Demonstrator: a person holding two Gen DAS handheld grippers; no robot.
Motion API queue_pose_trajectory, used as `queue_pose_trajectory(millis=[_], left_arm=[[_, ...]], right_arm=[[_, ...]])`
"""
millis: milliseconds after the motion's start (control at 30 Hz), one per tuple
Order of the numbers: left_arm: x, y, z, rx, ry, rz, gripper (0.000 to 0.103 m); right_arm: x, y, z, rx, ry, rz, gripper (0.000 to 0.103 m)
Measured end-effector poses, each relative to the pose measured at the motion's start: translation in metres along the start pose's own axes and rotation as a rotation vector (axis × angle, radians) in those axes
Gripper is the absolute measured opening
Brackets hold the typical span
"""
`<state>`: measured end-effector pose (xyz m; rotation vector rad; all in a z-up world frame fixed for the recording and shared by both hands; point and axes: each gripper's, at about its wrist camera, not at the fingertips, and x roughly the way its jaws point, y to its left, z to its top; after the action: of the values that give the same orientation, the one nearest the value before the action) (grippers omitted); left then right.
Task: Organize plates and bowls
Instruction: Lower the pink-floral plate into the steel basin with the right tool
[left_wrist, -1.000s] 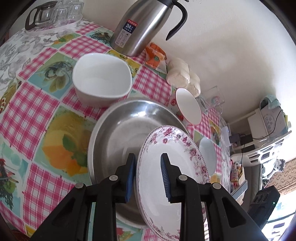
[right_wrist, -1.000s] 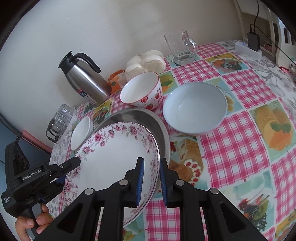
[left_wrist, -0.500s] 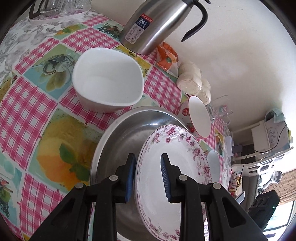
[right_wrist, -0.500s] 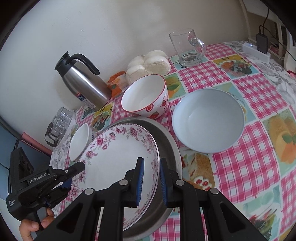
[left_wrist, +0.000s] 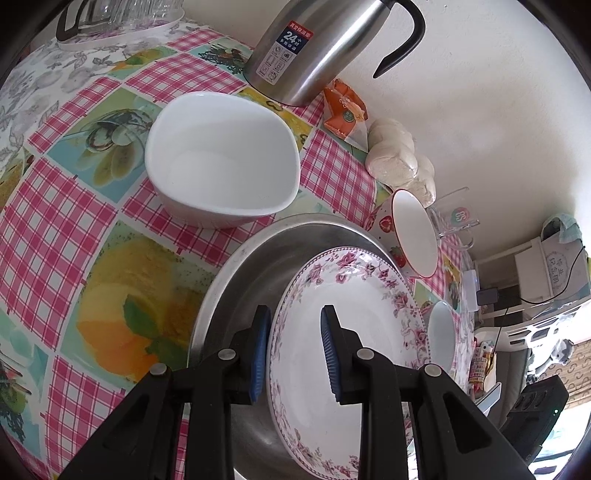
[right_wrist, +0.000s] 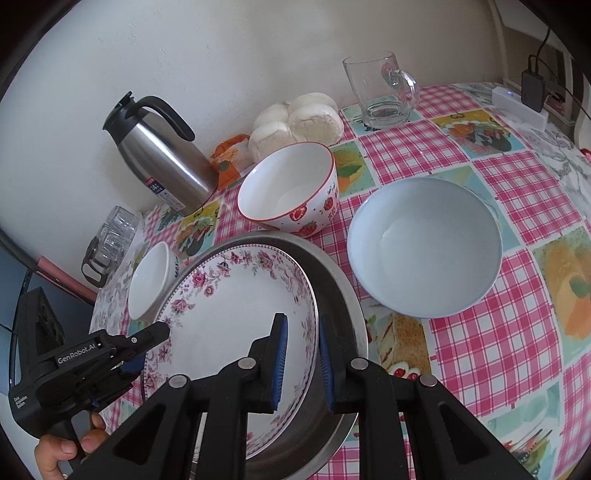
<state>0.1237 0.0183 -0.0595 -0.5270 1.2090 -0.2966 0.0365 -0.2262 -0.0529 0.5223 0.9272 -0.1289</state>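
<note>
A floral-rimmed white plate (left_wrist: 351, 332) (right_wrist: 229, 310) is held inside a large steel bowl (left_wrist: 251, 273) (right_wrist: 340, 295). My left gripper (left_wrist: 293, 350) grips the plate's left rim between its blue pads; it also shows in the right wrist view (right_wrist: 147, 347). My right gripper (right_wrist: 300, 365) is shut on the plate's right rim. A white squarish bowl (left_wrist: 221, 166) (right_wrist: 151, 280) stands left of the steel bowl. A strawberry bowl (right_wrist: 291, 188) (left_wrist: 410, 236) and a pale blue bowl (right_wrist: 424, 247) (left_wrist: 441, 336) stand behind and right.
A steel thermos jug (right_wrist: 162, 155) (left_wrist: 314, 48), an orange packet (left_wrist: 345, 110) and bagged buns (right_wrist: 299, 122) stand by the wall. A glass mug (right_wrist: 380, 88) is at the back right. A tray of glasses (left_wrist: 110, 18) sits far left. A white power strip (right_wrist: 517, 107) lies at the right edge.
Both grippers have carried the plate forward and lower, so that it now sits deeper inside the steel bowl. The bowls on the table have not moved.
</note>
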Motion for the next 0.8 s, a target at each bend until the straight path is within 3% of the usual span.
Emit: queue_pose_trajectory(millis=[300,800], left_arm=[[0.0025,0.0035,0.0007,0.000,-0.001,0.023,0.027],[-0.0043,-0.0014,0.0011,0.018,-0.012,0.035,0.027]], right_arm=[[0.0091,-0.0012,-0.0032,0.012,0.055,-0.023,0.018],[0.0060,0.0008,-0.0048,-0.017,0.061,-0.044,0.019]])
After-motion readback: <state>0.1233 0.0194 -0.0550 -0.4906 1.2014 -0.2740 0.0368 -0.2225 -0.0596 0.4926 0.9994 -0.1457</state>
